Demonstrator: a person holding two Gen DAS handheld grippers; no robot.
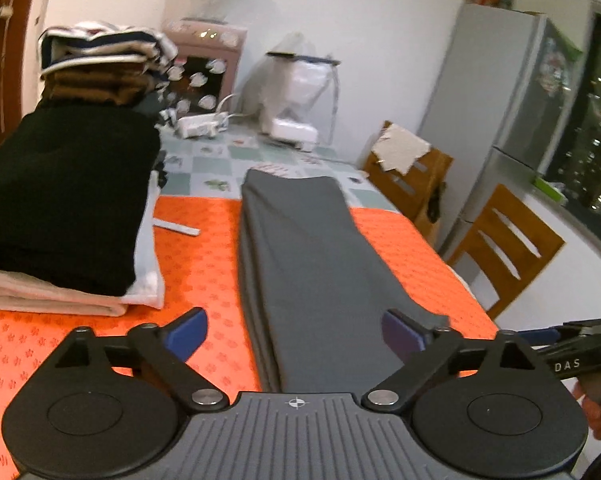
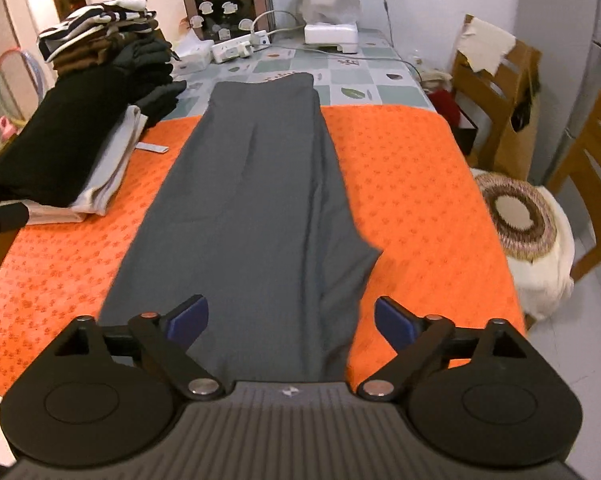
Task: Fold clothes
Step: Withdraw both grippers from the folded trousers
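The grey garment is lying as a long folded strip on the orange cloth, its long axis running straight away from both cameras toward the checked tablecloth, where its far end is resting. It is looking smooth, with a few lengthwise creases and layered edges on its left side. The left gripper and right gripper are both standing wide apart above its near end, holding nothing.
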